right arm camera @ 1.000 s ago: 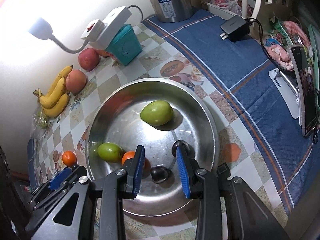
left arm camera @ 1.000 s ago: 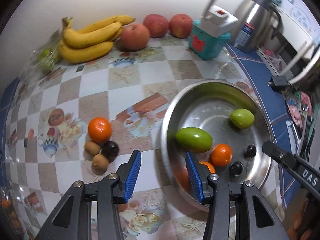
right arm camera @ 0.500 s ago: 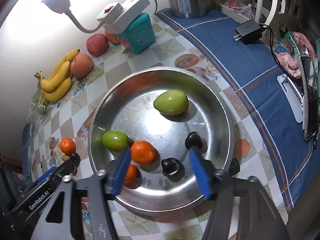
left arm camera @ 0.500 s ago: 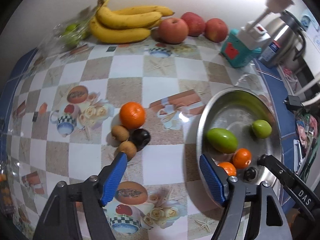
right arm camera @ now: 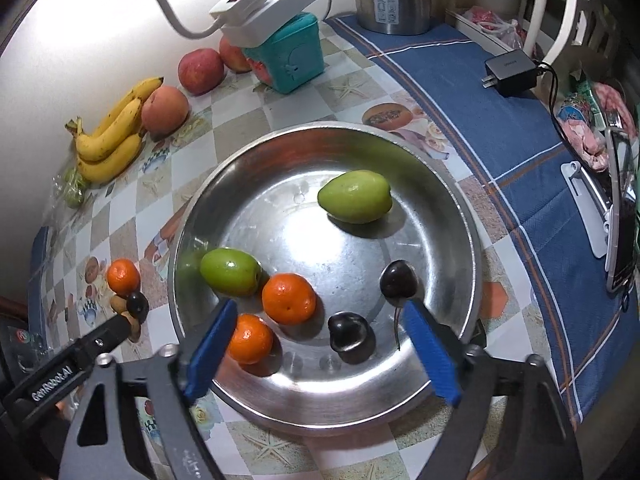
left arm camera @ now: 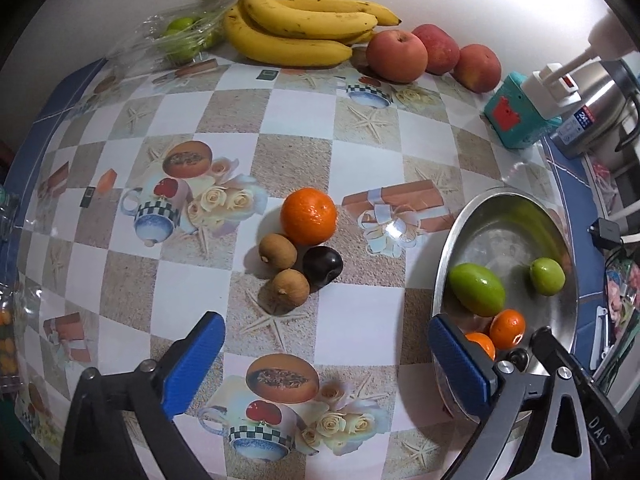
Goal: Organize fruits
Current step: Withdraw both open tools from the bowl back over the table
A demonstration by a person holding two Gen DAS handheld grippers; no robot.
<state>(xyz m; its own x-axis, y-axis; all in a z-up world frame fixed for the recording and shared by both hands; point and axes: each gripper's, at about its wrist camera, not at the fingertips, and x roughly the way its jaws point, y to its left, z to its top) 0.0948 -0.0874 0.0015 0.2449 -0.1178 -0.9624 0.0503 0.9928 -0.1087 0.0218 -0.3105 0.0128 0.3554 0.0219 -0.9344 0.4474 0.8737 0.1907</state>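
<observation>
From the left wrist, the left gripper (left arm camera: pixel 326 360) gapes wide and empty above a small cluster mid-tabletop: an orange (left arm camera: pixel 308 216), two brown fruits (left arm camera: pixel 277 251) and a dark plum (left arm camera: pixel 322 265), all touching. Round and smooth, they would likely roll; grip across the middle.

From the right wrist, the right gripper (right arm camera: pixel 320 354) hangs wide, empty, over the steel bowl's (right arm camera: pixel 472 240) near rim.
</observation>
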